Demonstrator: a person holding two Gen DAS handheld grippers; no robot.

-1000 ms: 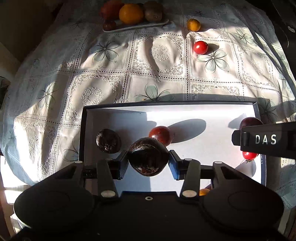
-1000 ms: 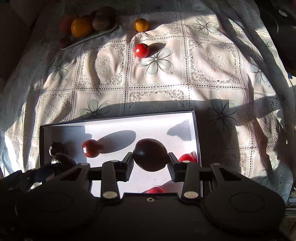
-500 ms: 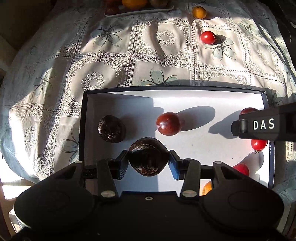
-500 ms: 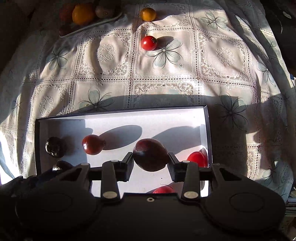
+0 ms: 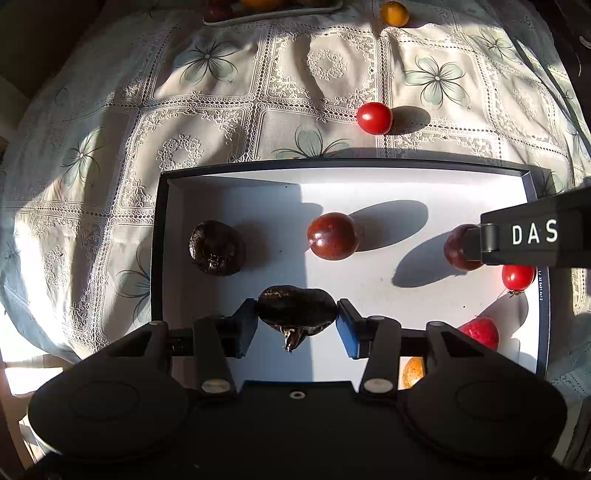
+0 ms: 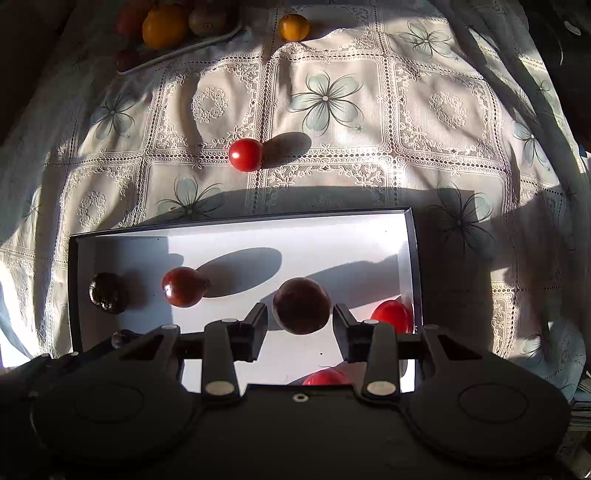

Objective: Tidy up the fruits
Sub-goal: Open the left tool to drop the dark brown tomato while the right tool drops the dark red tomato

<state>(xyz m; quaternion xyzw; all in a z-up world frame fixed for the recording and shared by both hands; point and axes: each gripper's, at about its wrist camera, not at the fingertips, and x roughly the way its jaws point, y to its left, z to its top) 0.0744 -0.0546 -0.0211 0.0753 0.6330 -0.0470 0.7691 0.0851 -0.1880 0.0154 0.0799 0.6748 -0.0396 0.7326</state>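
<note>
"What is the worktop like?"

"It's covered by a cream lace tablecloth [image 6: 436, 110] with pale green flowers, under hard sunlight and long shadows. Round its edges the room is dark, and nothing can be made out there."

"What stands on it?"

"Nearest is a shallow white rectangular tray with a black rim [image 5: 332, 164]. Just beyond its far rim a round red tomato [image 6: 245, 155] lies loose on the cloth. At the far left is a white plate [image 6: 207, 40] piled with fruit, and right of it a small orange fruit [image 6: 293, 26]."

"And the grippers?"

"The left hand-held gripper [image 5: 297, 319] points down over the tray's near left, its pads clamped on a dark wrinkled fruit [image 5: 295, 308]. The right hand-held gripper [image 6: 300, 317] has narrow jaws and a dark purple plum [image 6: 301, 304] between its pads, toward the tray's right. A sliver of light shows on each side, so I cannot tell whether it pinches."

"What lies in the tray?"

"A second wrinkled dark fruit [image 5: 216, 247] on the left, a glossy reddish-brown plum [image 5: 332, 236] in the middle, and small red fruits [image 5: 517, 277] by the right wall."
</note>
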